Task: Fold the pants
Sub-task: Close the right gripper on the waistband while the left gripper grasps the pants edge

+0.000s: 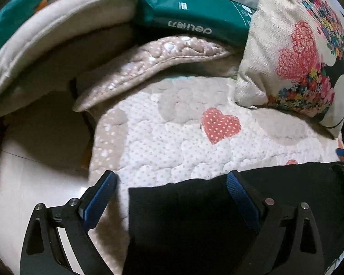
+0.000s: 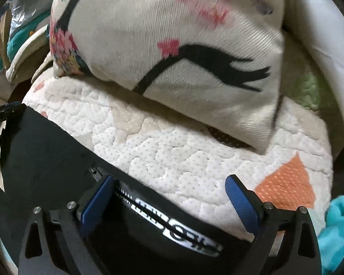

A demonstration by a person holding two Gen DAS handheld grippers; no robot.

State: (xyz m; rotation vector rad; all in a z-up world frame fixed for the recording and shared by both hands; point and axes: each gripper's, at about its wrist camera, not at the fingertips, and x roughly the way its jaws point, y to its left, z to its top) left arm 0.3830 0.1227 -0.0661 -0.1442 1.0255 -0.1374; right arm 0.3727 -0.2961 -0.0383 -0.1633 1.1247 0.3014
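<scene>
The black pants [image 1: 195, 217] lie flat on a white quilted cover [image 1: 172, 137] with heart patches. My left gripper [image 1: 172, 178] is open, its blue pads wide apart, over the pants' left end near the cover's edge. In the right wrist view the pants [image 2: 48, 151] show a waistband with white lettering [image 2: 178, 229] and a zipper. My right gripper [image 2: 169, 183] is open, its jaws straddling the waistband edge, holding nothing.
A cream cushion with a floral print [image 1: 293, 52] [image 2: 172, 45] rests on the cover behind the pants. A green Deli package [image 1: 190, 16] and beige cushions [image 1: 57, 41] lie at the back left. Pale floor [image 1: 34, 171] lies left. Turquoise cloth [image 2: 337, 224] lies right.
</scene>
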